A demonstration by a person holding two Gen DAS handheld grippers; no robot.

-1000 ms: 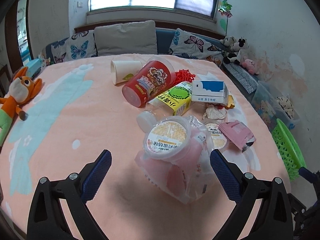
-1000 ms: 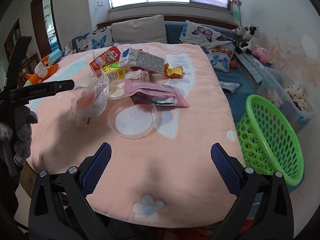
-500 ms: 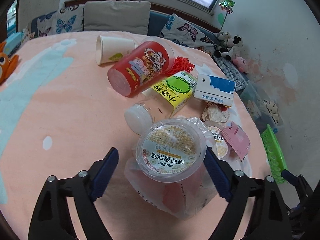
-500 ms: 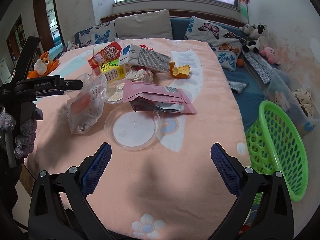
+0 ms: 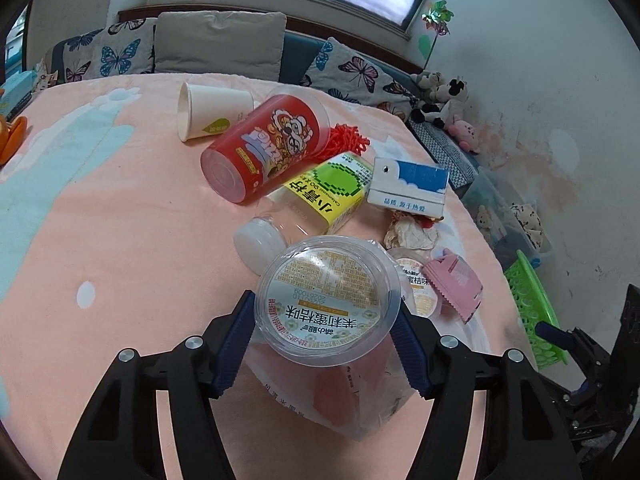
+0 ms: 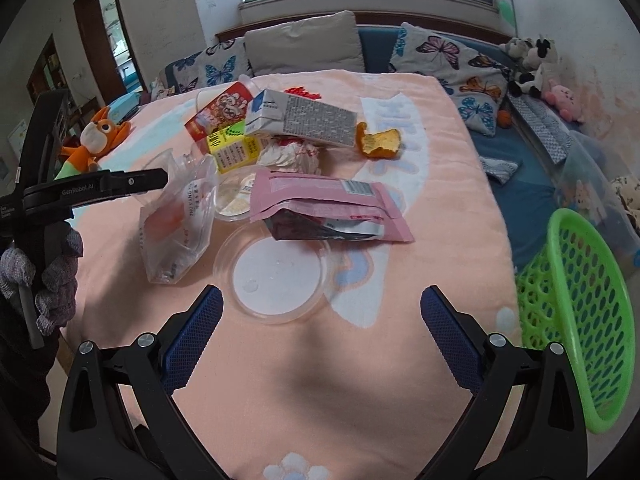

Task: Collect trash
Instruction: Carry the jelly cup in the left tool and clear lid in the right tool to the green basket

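I have my left claw [image 5: 326, 342] clamped on the clear plastic cup [image 5: 328, 304], the one with the yellow-and-white printed lid facing my left wrist camera. Both blue pads press the cup's sides, and the cup sits on top of a crumpled clear bag [image 5: 352, 396] with something red inside. From the right wrist view I cannot make out the cup itself, only the left claw's arm reaching over that bag [image 6: 176, 228]. I cannot tell whether the cup is off the bench [image 5: 120, 240] yet or resting on the bag.

My right claw [image 6: 320, 332] hangs spread wide with nothing between its fingers, just short of a clear round lid [image 6: 276, 276] lying flat on the pink cloth.

So I judge this to be the grasp step on the first piece of trash. The green basket [image 6: 576, 320] stands off the bench's right edge and looks empty from here; the rest of the litter, the red cup [image 5: 264, 148], the paper cup [image 5: 212, 112], the yellow-labelled bottle [image 5: 320, 196], the milk carton [image 5: 408, 188], the pink pouch [image 6: 328, 208] and the orange peel [image 6: 380, 142], lies uncollected.

Next I need to lift the cup straight up, free of the bag, then carry it rightward across the pile to the basket. The thin wall may buckle or slip, so I would keep the squeeze moderate.
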